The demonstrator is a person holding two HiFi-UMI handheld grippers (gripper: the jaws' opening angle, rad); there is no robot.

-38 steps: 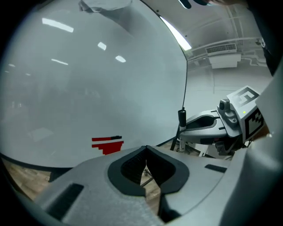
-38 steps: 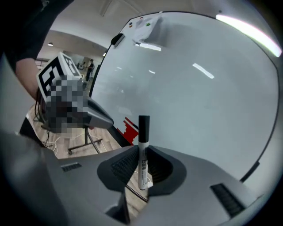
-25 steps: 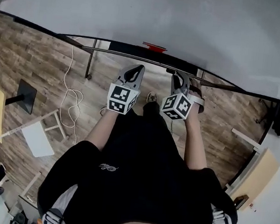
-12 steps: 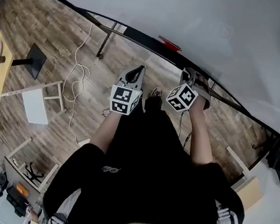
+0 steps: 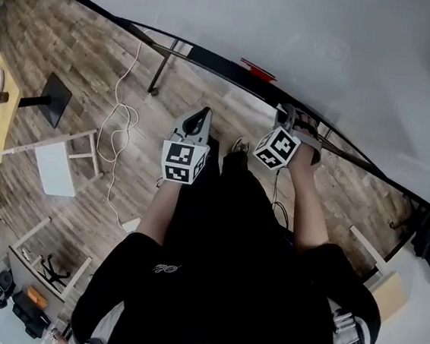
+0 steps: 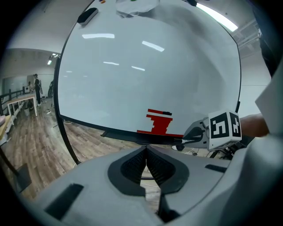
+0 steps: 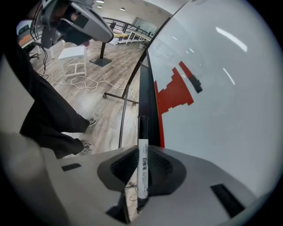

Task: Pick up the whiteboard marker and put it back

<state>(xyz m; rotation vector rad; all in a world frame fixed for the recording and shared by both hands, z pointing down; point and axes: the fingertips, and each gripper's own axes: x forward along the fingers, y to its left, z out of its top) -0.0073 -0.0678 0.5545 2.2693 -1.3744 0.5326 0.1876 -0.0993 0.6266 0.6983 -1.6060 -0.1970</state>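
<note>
The whiteboard marker, white-bodied with a black cap, is clamped upright between my right gripper's pads, cap end forward. Its cap lies over the black tray along the whiteboard's lower edge, beside a red stepped drawing. Seen from the head camera, my right gripper is at the tray. Further back over the floor, my left gripper holds nothing. In the left gripper view its tips meet, facing the board and the right gripper.
A white stool, a loose white cable and a black stand base lie on the wooden floor at the left. The board's metal leg stands near them. My shoes are below the tray.
The right gripper has sunk with the marker to the tray. The left gripper has drawn back and down, away from the board. The head view has swung.
</note>
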